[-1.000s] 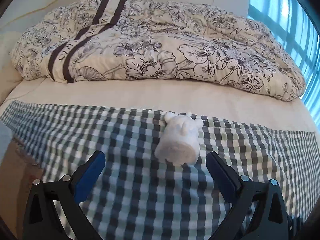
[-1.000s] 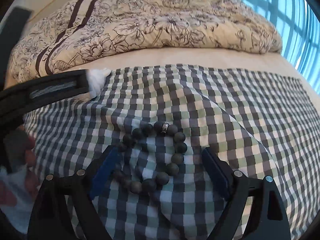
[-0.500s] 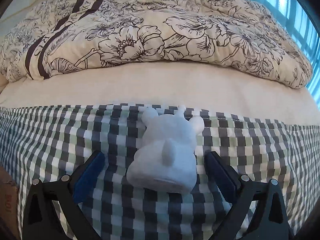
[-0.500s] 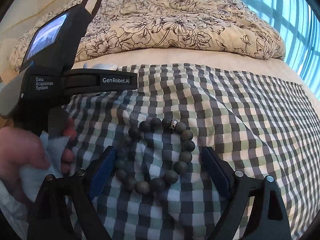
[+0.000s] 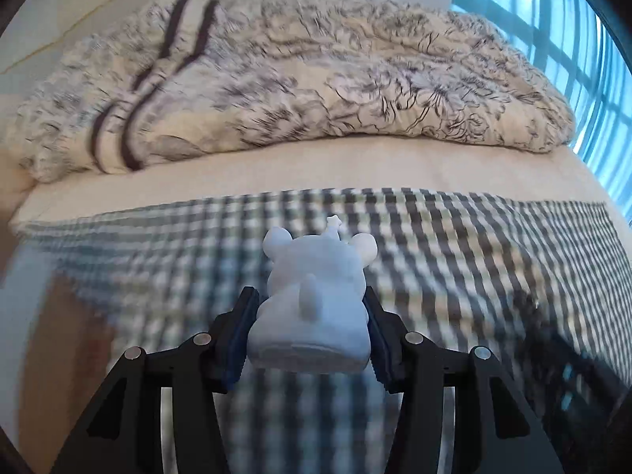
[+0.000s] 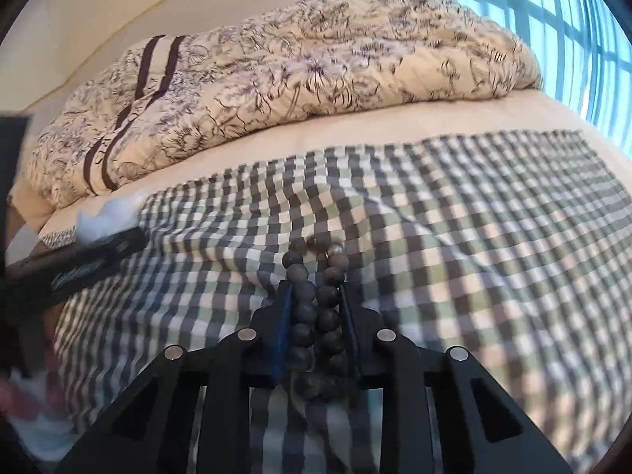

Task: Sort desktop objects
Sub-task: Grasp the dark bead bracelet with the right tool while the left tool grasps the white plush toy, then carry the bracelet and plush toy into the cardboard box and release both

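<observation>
The left gripper [image 5: 310,331] is clamped across the flanks of a white rhinoceros figurine [image 5: 312,308], presumably so it can be lifted for sorting; the right gripper [image 6: 316,328] is closed on a bead bracelet [image 6: 316,308], squeezed into a narrow loop. Both objects are held over the checked cloth [image 6: 474,256]. The figurine is matte white, horned and small-eared; the beads are dark and dull.
</observation>
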A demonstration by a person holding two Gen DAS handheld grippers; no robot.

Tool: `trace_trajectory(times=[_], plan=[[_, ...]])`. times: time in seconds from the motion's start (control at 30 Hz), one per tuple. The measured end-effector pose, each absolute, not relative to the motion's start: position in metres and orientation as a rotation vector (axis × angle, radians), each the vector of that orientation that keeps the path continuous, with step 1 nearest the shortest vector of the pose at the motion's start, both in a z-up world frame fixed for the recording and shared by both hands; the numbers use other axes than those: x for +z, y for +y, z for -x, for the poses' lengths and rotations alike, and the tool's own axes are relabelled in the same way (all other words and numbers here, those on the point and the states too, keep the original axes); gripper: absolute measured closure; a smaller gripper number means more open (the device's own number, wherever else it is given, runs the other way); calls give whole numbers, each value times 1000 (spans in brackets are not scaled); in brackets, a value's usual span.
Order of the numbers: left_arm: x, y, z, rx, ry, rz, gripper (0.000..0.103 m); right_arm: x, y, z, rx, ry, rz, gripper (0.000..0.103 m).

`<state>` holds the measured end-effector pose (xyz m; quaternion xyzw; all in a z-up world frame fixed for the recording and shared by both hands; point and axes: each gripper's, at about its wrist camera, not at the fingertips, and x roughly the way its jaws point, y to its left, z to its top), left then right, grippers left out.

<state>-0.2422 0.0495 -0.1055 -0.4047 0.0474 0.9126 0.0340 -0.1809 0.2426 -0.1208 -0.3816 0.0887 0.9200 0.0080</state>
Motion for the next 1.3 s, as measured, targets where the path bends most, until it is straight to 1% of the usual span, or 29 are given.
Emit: trace_trajectory(times=[0.07, 0.13, 0.27, 0.33, 0.43, 0.7, 0.8, 1.07, 1.1, 1.13, 1.17, 1.2, 1.27, 1.3], plan=[[-93, 43, 210, 2841, 197, 1196, 51, -104, 244, 161, 2897, 268, 1197, 92], [-81, 33, 183, 2874, 187, 1200, 51, -92, 248, 144, 2909, 302, 1226, 92], [-59, 12, 138, 2926, 5, 1231, 51, -75, 250, 108, 2924, 345, 1245, 92], [-51, 7, 115, 2950, -35, 1229, 51, -67, 251, 88, 2927, 378, 1245, 92], [-43, -1, 84, 2955, -85, 1232, 51, -57, 250, 61, 2924, 380, 1240, 92], [-28, -8, 45, 2929, -56, 1236, 50, -40, 235, 16, 2920, 373, 1219, 92], [-24, -8, 36, 2915, -19, 1220, 50, -33, 228, 9, 2926, 364, 1218, 92], [-26, -11, 25, 2862, -31, 1212, 51, -19, 212, -2, 2968, 315, 1213, 92], [-29, -11, 25, 2852, -18, 1213, 48, -19, 210, -2, 2975, 310, 1214, 92], [-32, -10, 24, 2842, -2, 1216, 30, -19, 208, -3, 2982, 307, 1220, 92], [-36, -11, 24, 2841, 16, 1223, 18, -19, 207, -3, 2987, 305, 1223, 92], [-39, -12, 24, 2851, 29, 1223, 10, -19, 206, -4, 2992, 306, 1223, 92], [-45, -17, 21, 2877, 29, 1189, 12, -20, 203, -3, 3001, 310, 1233, 92], [-48, -20, 21, 2864, 2, 1191, 12, -21, 202, -3, 3003, 312, 1236, 92]])
